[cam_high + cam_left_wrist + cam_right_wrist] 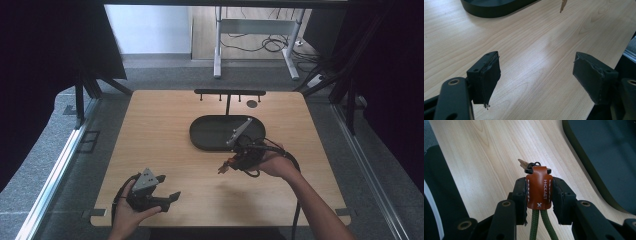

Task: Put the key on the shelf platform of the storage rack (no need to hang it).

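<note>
Right gripper view looks along the right gripper point(539, 195), whose two black jaws are clenched on the flanks of a brown stitched-leather key fob point(539, 191); a doubled olive-green cord point(540, 225) runs back from the fob between the jaws, and a black ring with a brass-coloured key point(523, 164) pokes out at its far end. From the high view, this gripper point(226, 167) hangs above the light wooden table point(165, 135) at about four o'clock from the table's middle, just off the six o'clock edge of the dark oval tray point(210, 135), with the fob and key held clear of the board. The left gripper point(167, 190) sits at roughly seven o'clock near the front edge, its jaws spread wide and holding nothing, as the left gripper view confirms with bare wood between its pads point(490, 77). The step in hand looks like carrying the fob to the tray. To do it well, keep the squeeze steady, since the leather is smooth and the grip falls only on its sides; lift enough that the dangling key passes over the tray's raised rim, travel toward twelve o'clock, lower over the tray's bare floor, and part the jaws only once the key rests down. A rack with pegs point(230, 92) stands behind the tray at twelve o'clock and could be the goal instead; I cannot tell which.
</note>
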Tool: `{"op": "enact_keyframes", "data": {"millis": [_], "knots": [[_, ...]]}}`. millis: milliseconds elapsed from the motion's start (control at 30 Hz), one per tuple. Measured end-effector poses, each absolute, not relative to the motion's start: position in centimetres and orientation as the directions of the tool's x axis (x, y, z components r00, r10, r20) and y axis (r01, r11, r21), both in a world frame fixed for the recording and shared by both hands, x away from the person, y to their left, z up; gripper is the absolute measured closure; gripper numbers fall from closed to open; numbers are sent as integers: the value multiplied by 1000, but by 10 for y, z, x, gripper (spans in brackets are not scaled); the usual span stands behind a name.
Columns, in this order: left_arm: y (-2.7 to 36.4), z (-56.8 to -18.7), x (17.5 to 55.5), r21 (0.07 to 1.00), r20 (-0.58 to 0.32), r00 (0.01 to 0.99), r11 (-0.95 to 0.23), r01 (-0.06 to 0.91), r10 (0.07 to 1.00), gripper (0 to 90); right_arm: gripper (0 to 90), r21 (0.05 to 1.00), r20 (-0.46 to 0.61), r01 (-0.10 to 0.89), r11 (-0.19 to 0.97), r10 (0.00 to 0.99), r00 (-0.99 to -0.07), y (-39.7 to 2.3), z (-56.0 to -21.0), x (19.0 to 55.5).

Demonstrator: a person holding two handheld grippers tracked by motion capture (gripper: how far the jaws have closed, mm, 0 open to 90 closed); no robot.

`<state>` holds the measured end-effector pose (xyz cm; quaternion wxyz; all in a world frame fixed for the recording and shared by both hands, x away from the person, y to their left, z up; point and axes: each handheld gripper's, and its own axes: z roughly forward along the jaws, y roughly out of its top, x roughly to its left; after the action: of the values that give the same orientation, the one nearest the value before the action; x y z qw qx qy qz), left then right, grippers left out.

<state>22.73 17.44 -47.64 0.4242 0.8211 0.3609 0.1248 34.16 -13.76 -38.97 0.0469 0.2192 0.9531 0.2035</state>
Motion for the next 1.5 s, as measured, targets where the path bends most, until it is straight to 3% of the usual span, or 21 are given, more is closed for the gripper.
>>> {"op": "enact_keyframes", "data": {"millis": [1500], "knots": [[180,-473,226,798,-99,706,-367,478,702,221,662,407,-13,450,795,498,-867,-141,-364,395]]}}
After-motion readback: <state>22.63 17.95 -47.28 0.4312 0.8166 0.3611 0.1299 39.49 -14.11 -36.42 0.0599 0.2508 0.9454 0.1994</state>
